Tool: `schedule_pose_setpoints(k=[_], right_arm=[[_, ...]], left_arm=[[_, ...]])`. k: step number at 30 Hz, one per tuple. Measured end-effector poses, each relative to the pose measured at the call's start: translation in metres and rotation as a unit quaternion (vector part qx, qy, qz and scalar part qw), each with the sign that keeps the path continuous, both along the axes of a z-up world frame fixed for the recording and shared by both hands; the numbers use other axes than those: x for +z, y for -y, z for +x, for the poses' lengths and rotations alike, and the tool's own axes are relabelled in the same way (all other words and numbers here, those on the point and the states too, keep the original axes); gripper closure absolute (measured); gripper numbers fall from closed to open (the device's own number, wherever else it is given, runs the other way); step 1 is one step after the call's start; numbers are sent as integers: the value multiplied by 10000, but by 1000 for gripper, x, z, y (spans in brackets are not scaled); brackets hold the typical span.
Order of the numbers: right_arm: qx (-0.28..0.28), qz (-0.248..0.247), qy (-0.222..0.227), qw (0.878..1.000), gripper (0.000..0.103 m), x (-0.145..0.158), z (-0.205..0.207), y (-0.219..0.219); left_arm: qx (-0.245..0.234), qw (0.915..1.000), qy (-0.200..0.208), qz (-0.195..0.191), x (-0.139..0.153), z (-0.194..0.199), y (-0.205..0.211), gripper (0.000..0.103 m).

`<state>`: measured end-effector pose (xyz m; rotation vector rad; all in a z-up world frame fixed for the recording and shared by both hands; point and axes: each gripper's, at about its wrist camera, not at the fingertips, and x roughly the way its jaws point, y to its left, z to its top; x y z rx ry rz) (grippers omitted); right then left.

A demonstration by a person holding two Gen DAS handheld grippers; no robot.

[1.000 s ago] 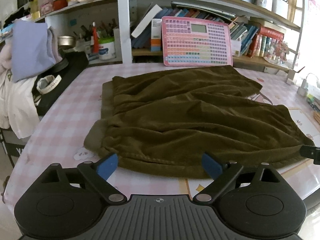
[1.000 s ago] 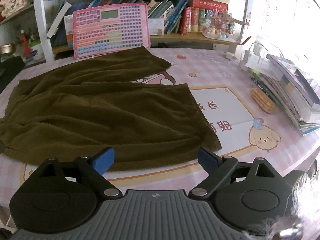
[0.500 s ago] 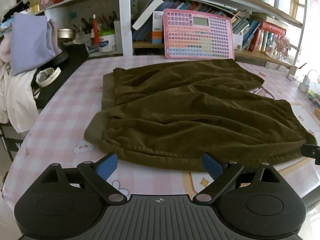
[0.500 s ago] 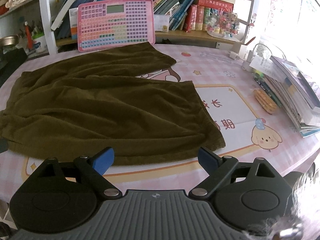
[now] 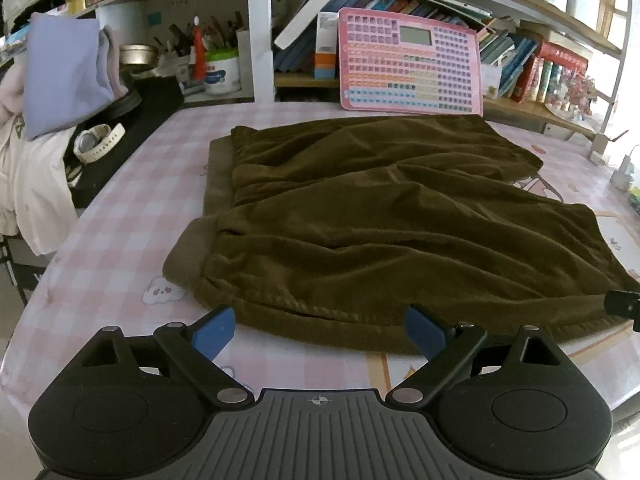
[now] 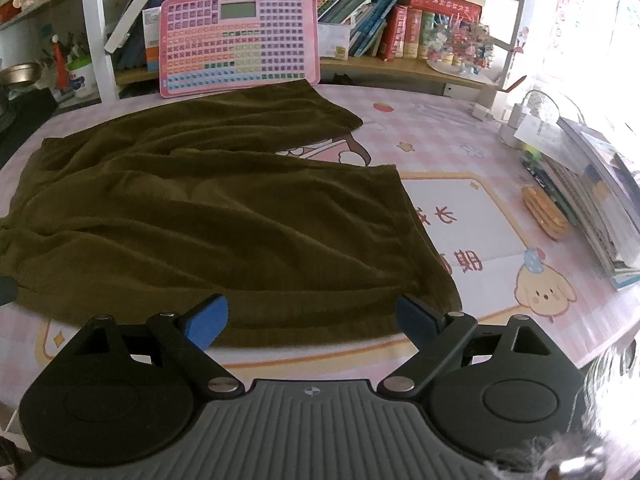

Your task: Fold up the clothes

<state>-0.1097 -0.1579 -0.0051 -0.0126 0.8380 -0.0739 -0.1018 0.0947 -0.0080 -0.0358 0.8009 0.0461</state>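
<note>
Dark olive-brown trousers (image 5: 380,216) lie spread flat on the pink checked table (image 5: 120,240), waistband to the left, two legs running right. In the right wrist view the trousers (image 6: 208,220) show their leg ends at the right. My left gripper (image 5: 320,330) is open and empty, just above the near edge of the fabric by the waistband side. My right gripper (image 6: 312,320) is open and empty, over the near hem of the closer leg. A tip of the right gripper shows at the left wrist view's right edge (image 5: 624,304).
A pink keyboard toy (image 5: 408,68) leans on the bookshelf behind the trousers. Clothes (image 5: 60,80) and a white watch (image 5: 96,142) sit at the left. Stacked books (image 6: 600,188) and a yellow object (image 6: 546,212) line the table's right side.
Both grippers have pulled back a little and risen, so the trousers sit farther off and more table shows in front. The trousers have not moved. Both grippers stay open.
</note>
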Motion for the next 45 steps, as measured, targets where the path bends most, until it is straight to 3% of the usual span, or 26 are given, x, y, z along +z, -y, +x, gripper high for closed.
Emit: schedule_pose_setpoints(k=[14,23,30,34,38,41,45], right_arm=[[394,394,122,9984,12,5,80,47],[1322,500,69,9899,12,13,174,84],[2366,131,337,9709,12,22,266,100],[3052,-104,344,9516,12,20,317,96],[3691,-302,251,9286,15,16,365,90],[3873,-227,199,9215,16,14,397,88],[3923,-175,102,9196,27,6,432,82]], left_arm=[[462,9987,-163,165,2,64,20,9],[333,9988,-131,338,16,123,21,9],[-119,9979,84,631,28,174,2,9],[-355,9948,54,956,27,203,-8,9],[-483,9936,2,1018,22,223,-22,9],[-451,9942,-14,973,20,235,-34,9],[-450,9945,-38,950,15,246,-45,10]])
